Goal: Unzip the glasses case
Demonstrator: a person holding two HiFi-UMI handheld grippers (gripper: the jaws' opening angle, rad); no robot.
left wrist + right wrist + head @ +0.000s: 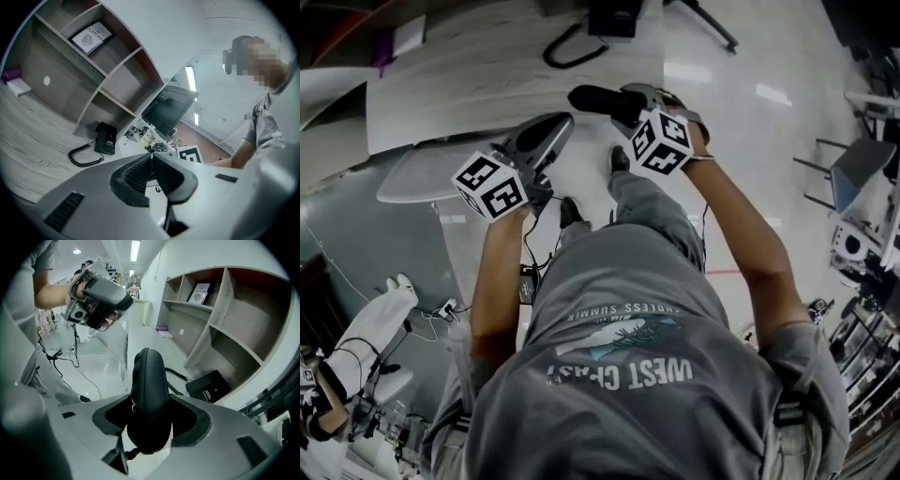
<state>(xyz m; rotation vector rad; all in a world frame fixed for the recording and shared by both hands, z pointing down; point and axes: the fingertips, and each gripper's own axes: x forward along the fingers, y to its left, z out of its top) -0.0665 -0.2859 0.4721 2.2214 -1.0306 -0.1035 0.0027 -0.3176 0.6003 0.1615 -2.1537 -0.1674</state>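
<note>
The black glasses case (147,394) stands on end between the pads of my right gripper (150,414), which is shut on it. Its zip runs along the left edge, with a small pull (133,404) beside the left pad. In the head view the case (602,99) sticks out ahead of the right gripper (625,101), over the floor. My left gripper (151,157) is shut with nothing in it. It hangs to the left of the case (563,122), apart from it. From the right gripper view, the left gripper (96,295) shows up high in a hand.
A wooden desk (487,56) carries a black telephone (105,138) with a coiled cord (84,157). Behind it stands a shelf unit (220,315) with a framed card (90,36). A dark monitor (169,110) and a purple object (11,74) are nearby. A white oval table (417,176) lies left.
</note>
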